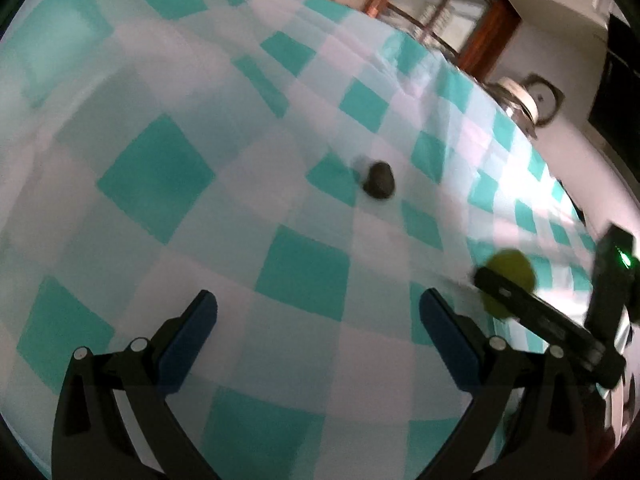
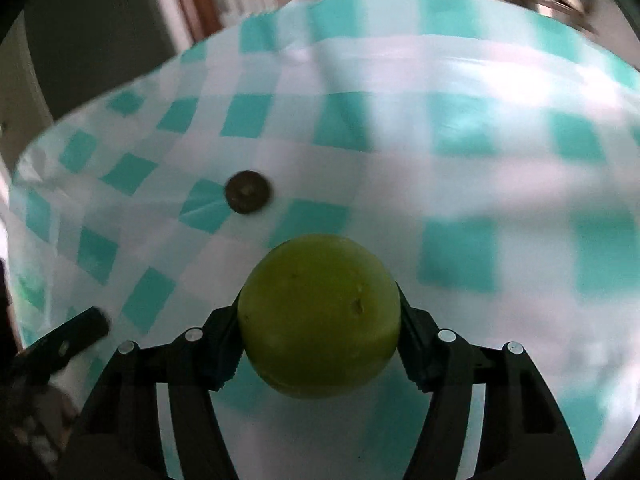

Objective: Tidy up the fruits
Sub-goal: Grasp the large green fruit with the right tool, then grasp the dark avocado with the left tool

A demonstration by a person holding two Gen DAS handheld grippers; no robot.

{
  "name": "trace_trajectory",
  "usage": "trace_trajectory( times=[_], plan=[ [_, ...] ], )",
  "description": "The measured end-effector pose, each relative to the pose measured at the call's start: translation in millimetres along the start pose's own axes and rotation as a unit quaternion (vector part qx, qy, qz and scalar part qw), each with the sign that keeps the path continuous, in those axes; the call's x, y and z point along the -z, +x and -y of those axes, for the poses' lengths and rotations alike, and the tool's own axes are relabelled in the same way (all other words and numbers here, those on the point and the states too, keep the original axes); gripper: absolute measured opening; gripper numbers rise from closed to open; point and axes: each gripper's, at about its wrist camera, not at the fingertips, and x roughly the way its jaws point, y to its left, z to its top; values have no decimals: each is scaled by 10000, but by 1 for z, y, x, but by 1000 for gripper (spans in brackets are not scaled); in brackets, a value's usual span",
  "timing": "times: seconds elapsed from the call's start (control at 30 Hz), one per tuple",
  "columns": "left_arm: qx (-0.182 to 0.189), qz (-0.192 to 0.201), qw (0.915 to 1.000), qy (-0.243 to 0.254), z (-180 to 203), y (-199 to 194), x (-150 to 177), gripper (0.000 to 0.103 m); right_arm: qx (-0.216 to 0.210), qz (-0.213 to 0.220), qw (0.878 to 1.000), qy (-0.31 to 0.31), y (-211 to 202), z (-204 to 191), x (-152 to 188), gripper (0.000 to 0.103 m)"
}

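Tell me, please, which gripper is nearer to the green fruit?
Right. The right gripper grips the green fruit between its fingers; the left gripper hangs open beside it, apart.

Green fruit hides the right gripper's fingers.

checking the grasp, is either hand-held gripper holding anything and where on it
The right hand-held gripper holds the green fruit, pads pressing its two opposite sides. The left hand-held gripper is open and empty.
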Motion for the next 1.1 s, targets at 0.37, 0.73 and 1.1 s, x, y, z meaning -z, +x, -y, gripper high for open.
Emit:
trace_trajectory(
  times=[0.37,0.73,1.1],
  plan=[
    [-1104,-296,9819,1512,76,80,-52,91,-475,183,9944,930,-16,40,9,64],
    [-1314,-619,9649,2187,109,142,-82,37,-592,179,9940,907,-13,39,8,64],
    [-358,118,9900,1361,82,-26,52,37,-616,153,9942,863,-9,38,7,64]
  ],
)
